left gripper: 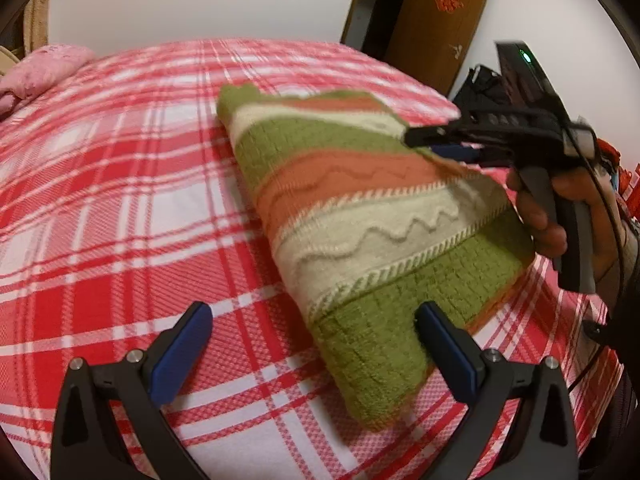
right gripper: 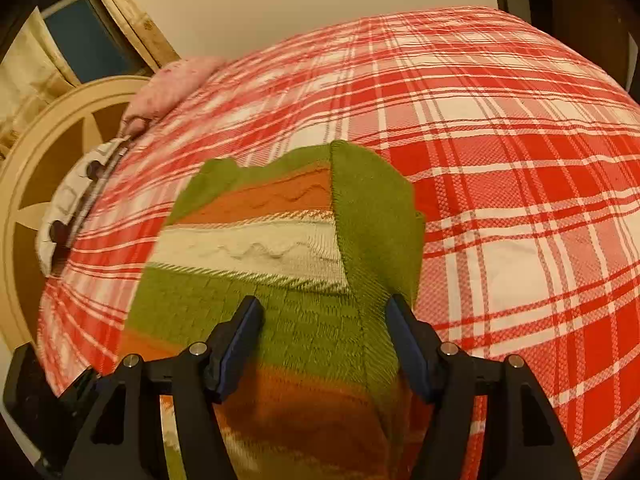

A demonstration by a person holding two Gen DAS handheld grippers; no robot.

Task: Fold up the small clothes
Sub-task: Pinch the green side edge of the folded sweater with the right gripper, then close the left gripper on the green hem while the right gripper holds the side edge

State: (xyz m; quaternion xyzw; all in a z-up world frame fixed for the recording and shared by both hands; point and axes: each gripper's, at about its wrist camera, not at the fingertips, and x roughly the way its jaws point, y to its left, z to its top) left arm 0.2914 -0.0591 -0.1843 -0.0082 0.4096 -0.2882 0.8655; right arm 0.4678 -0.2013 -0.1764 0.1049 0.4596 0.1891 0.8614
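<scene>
A small knitted sweater [left gripper: 360, 216] with green, orange and cream stripes lies folded on a red and white plaid bedspread [left gripper: 120, 200]. My left gripper [left gripper: 316, 316] is open and empty, low over the bed, its right finger against the sweater's near green hem. My right gripper [left gripper: 432, 140] hovers over the sweater's far right edge, where a flap of knit is lifted; its jaws look parted with cloth between them. In the right wrist view the sweater [right gripper: 256, 240] fills the middle and my right gripper [right gripper: 324, 312] is open above the green band, a green flap [right gripper: 376, 208] folded over.
A pink pillow [left gripper: 44, 68] lies at the bed's far left, also in the right wrist view [right gripper: 172, 84]. A patterned white cloth [right gripper: 76, 200] lies by the round headboard [right gripper: 24, 184]. A brown door [left gripper: 432, 20] stands behind the bed. Black equipment [left gripper: 480, 92] sits at the bed's far right corner.
</scene>
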